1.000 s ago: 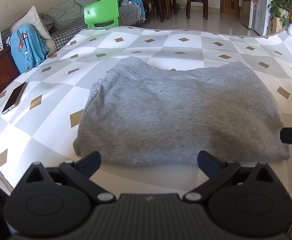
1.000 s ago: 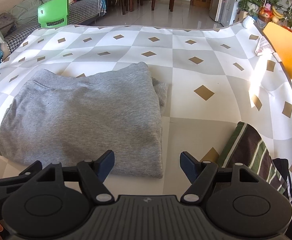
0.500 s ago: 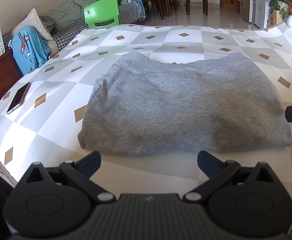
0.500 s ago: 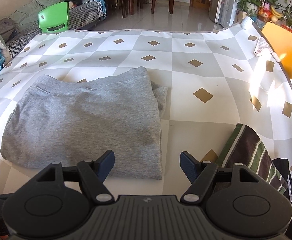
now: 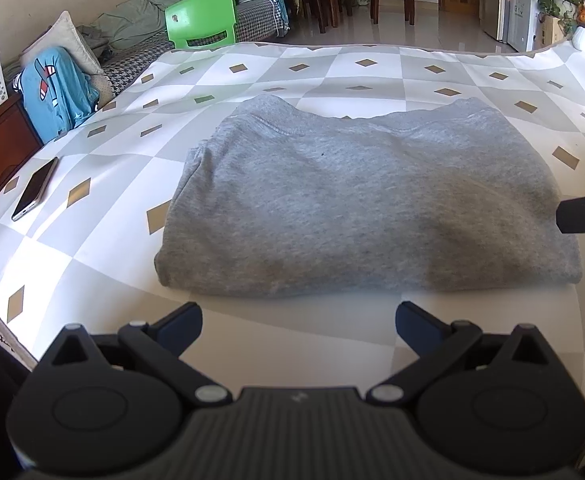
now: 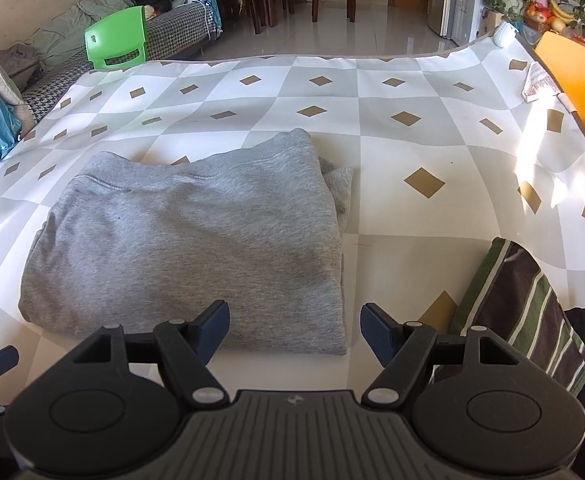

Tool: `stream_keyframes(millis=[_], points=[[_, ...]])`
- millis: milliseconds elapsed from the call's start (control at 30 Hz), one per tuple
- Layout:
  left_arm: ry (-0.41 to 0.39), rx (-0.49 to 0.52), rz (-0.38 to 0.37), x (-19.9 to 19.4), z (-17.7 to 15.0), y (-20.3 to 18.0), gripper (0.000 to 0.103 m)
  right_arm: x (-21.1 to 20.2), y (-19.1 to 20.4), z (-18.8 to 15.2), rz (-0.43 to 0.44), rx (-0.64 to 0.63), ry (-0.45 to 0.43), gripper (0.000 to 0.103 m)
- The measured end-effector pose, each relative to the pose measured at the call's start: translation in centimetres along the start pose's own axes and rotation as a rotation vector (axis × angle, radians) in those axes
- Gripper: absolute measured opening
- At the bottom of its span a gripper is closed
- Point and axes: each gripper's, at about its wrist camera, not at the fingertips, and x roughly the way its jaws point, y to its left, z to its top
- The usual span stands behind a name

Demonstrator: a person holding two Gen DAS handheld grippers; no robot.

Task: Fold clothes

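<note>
A: Left claw, fingers spread wide with nothing between them, held just short of the near edge of the grey sweatshirt. Why there?

B: Probably because the near edge is the natural place to take hold for another fold. The sweatshirt already lies as a flat rectangle on the checked table, collar band toward the far side.

A: And the right claw?

B: Also spread and empty, poised above the near right corner of the sweatshirt; one fingertip overlaps the cloth in view, but contact cannot be told. Both claws tilt downward toward the fabric, one toward each end of the near edge.

A: The striped folded garment at the right?

B: It sits apart from the sweatshirt, near the table's edge; likely a pile of finished pieces, which would explain the clear space kept around the working item.

A: The phone?

B: Well off to the left, out of the way of folding.
</note>
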Motion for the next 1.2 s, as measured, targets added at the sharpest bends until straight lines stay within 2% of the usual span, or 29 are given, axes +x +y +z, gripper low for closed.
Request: stream_keyframes(millis=[200, 433, 667, 967, 1200], points=[[0.047, 0.0, -0.015, 0.6, -0.1, 0.0, 0.103, 0.4, -0.4, -0.1, 0.094, 0.059, 0.025, 0.071], [0.105, 0.016, -0.06, 1.5, 0.7, 0.1, 0.103, 0.4, 0.1, 0.1, 0.125, 0.032, 0.013, 0.072], [0.12, 0.002, -0.098, 2.1, 3.5, 1.6, 0.103, 0.4, -0.4, 0.9, 0.193, 0.011, 0.017, 0.072], [0.156, 0.066, -0.069, 4.3, 6.9, 3.9, 0.103, 1.7, -2.0, 3.6, 0.217, -0.058, 0.065, 0.072], [0.181, 0.054, -0.135, 6.1, 10.1, 6.7, 0.103, 4.2, -5.4, 6.6, 0.277, -0.065, 0.116, 0.072]])
